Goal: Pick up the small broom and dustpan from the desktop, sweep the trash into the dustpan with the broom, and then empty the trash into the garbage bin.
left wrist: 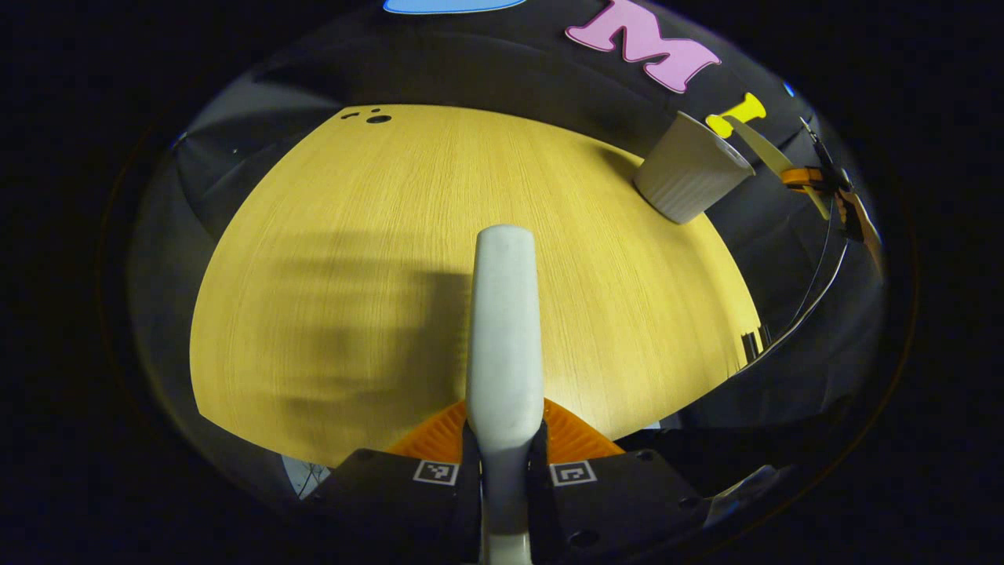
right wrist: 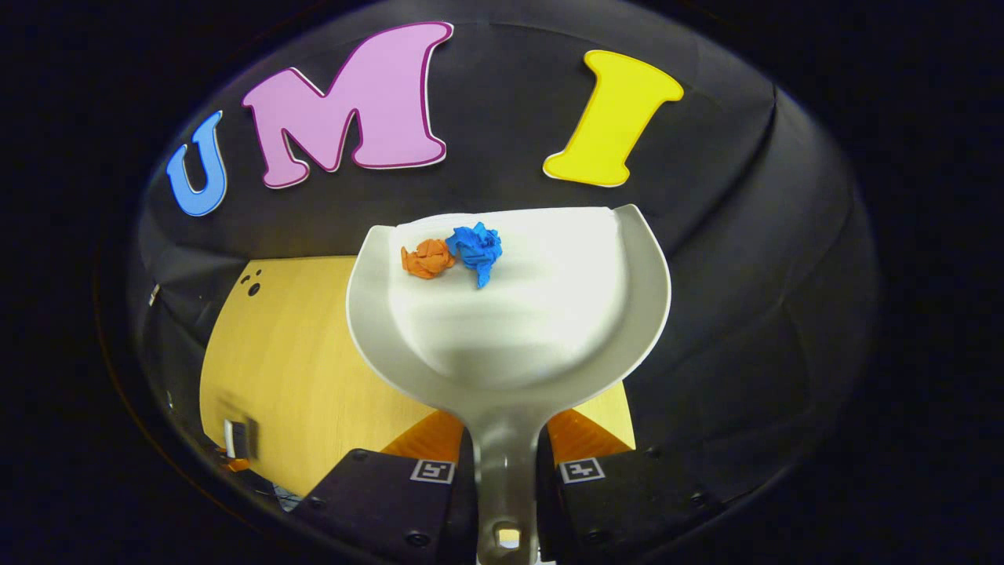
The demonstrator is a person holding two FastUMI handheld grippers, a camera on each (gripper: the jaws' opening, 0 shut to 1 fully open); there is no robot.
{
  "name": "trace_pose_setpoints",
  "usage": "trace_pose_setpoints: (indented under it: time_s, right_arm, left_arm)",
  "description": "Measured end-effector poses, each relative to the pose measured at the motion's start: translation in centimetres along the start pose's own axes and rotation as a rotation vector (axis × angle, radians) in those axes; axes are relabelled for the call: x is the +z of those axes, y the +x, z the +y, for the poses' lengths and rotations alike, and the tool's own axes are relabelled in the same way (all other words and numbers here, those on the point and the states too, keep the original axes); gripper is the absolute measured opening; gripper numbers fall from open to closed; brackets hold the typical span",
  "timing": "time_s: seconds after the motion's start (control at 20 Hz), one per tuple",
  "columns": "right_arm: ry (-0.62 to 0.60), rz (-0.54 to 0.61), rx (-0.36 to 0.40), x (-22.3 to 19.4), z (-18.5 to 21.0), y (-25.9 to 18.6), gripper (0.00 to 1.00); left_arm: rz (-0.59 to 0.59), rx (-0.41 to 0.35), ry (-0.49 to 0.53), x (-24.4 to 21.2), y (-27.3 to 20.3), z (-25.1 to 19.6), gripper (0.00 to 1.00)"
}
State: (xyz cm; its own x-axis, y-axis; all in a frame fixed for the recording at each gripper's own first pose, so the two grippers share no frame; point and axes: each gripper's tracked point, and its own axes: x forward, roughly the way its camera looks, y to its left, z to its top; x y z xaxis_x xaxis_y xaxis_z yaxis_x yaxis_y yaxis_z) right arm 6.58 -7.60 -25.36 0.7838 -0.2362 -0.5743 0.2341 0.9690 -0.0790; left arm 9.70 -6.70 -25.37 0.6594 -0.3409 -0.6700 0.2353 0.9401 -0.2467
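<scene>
1. The left gripper [left wrist: 503, 463] pinches the pale grey plastic broom handle [left wrist: 503, 329] between narrow fingers, above the yellow wooden desktop [left wrist: 329, 259]; the white ribbed garbage bin [left wrist: 690, 169] stands at two o'clock.
2. The right gripper [right wrist: 506, 471] clamps the white plastic dustpan [right wrist: 549, 314] by its handle; crumpled orange paper [right wrist: 427, 258] and crumpled blue paper [right wrist: 476, 247] touch at eleven o'clock inside.

The broom handle [left wrist: 503, 329] is running off the bottom of the left gripper view, hiding its bristle end. At the far right there, the other gripper [left wrist: 831, 192] is showing too small to judge. The dustpan [right wrist: 533, 306] is covering the surface [right wrist: 298, 369] behind it in the right gripper view.
</scene>
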Motion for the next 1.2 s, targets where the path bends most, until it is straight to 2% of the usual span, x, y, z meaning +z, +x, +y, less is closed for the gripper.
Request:
trace_pose_setpoints:
  time_s: [0.3,0.5,0.55,0.6,0.65,0.7,0.75,0.8,1.2]
  right_arm:
    - [-0.107,-0.018,-0.117,0.7,-1.6,4.9,0.34]
    - [-0.203,-0.056,-0.197,1.9,-2.6,6.2,0.33]
    - [-0.252,-0.069,-0.226,2.0,-3.0,6.6,0.29]
    - [-0.298,-0.082,-0.255,2.4,-3.3,6.4,0.29]
    - [-0.336,-0.095,-0.284,2.7,-3.5,6.5,0.34]
    - [-0.37,-0.106,-0.312,2.9,-3.7,6.5,0.34]
    - [-0.392,-0.117,-0.331,3.1,-3.9,6.5,0.29]
    - [-0.415,-0.128,-0.342,3.1,-3.9,6.6,0.34]
    - [-0.631,-0.199,-0.505,4.1,-4.8,6.8,0.34]
  left_arm:
    - [-0.028,0.038,-0.009,2.1,-0.7,1.2,0.28]
    - [-0.012,0.062,-0.02,2.1,-0.5,1.6,0.28]
    - [-0.01,0.064,-0.022,2.2,-0.3,1.9,0.28]
    - [-0.008,0.064,-0.023,2.4,0.0,2.0,0.28]
    - [-0.006,0.063,-0.022,2.6,0.2,1.9,0.28]
    - [-0.004,0.064,-0.02,2.7,0.3,1.8,0.28]
    - [-0.002,0.063,-0.016,2.9,0.5,1.6,0.28]
    - [0.001,0.061,-0.011,3.2,0.8,1.3,0.28]
    - [0.027,0.055,0.037,4.1,2.3,-0.2,0.28]
